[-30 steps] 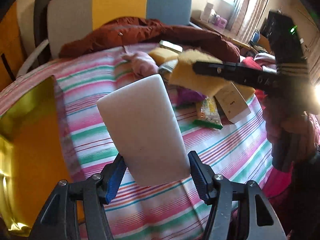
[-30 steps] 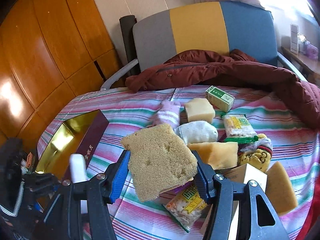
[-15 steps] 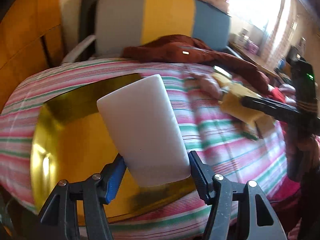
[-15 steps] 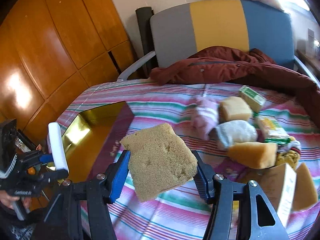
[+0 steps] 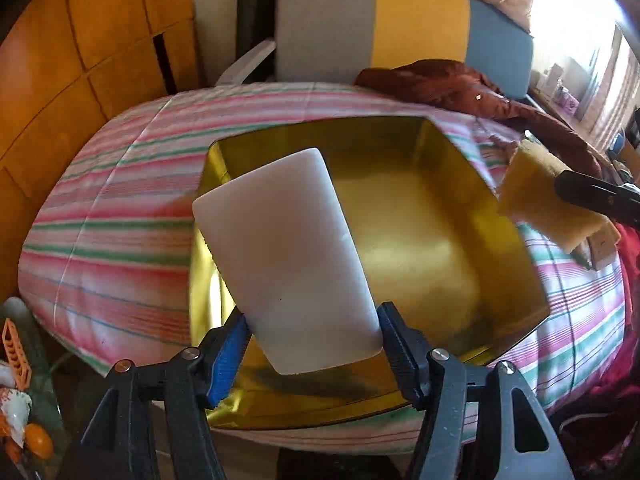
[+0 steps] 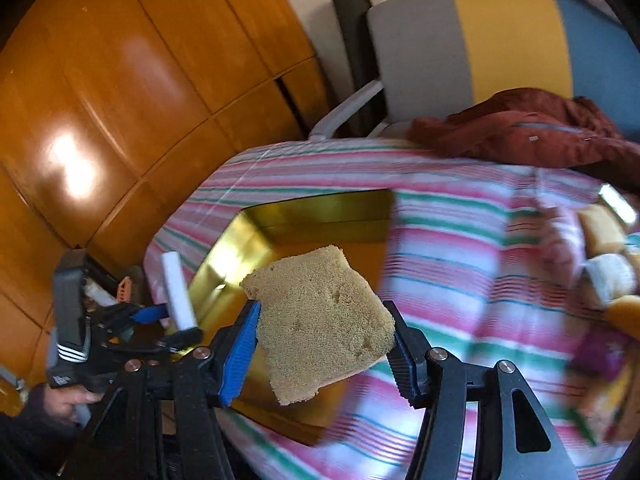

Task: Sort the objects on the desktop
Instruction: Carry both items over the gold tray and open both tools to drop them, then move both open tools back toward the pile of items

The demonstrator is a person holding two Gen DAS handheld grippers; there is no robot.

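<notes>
Sponge [image 6: 322, 322] clamped between right claw [image 6: 322, 344] fingers

Left gripper [image 5: 312, 336] and right gripper [image 6: 322, 340] are both raised, jaws clamped on loads.

The scene is viewed from each wrist along its own fingers; from the left wrist the gold tray [image 5: 420, 216] is looked down into at close range from its near edge, the striped cloth [image 5: 112, 208] and chair [image 5: 376, 24] lying beyond; from the right wrist the same tray [image 6: 320, 216] is seen from its right side, with the left gripper [image 6: 176, 320] caught at lower left. The tray, cloth and chair [image 6: 480, 52] are shared by both views.
</notes>
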